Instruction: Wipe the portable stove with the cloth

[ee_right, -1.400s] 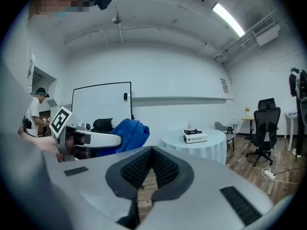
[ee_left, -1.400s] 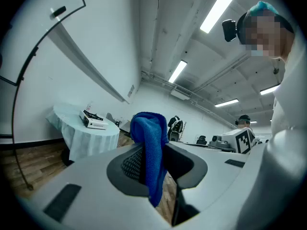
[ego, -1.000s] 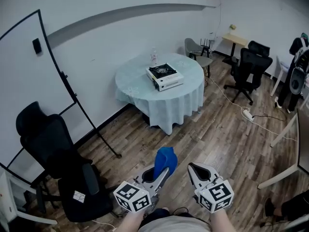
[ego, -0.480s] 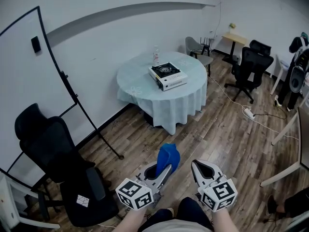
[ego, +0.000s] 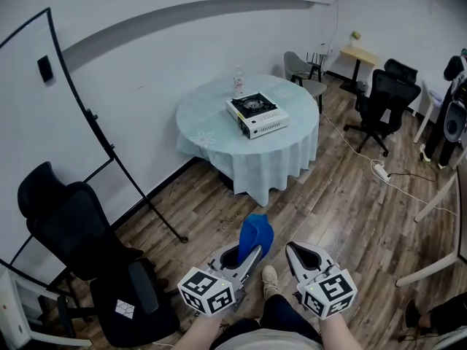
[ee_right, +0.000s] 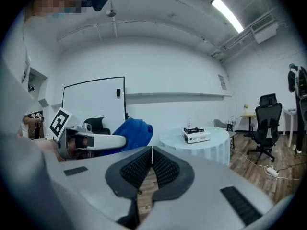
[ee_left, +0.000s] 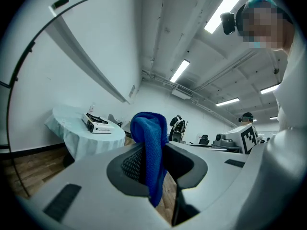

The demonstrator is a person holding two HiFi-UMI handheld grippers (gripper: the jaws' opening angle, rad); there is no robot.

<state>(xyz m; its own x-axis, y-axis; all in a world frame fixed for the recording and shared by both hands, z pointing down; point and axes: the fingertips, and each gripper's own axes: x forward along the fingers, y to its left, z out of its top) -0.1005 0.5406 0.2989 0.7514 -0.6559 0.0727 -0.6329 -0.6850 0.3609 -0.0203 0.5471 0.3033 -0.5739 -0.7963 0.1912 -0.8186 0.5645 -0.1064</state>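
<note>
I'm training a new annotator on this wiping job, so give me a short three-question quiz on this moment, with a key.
1. True or false: the right gripper is shut with nothing between its jaws.
2. What does the left gripper hold? A) a blue cloth B) a sponge C) nothing
3. Fill in: the portable stove stands on the round ___, well ahead of both grippers.
Key: 1 true. 2 A. 3 table.
</note>
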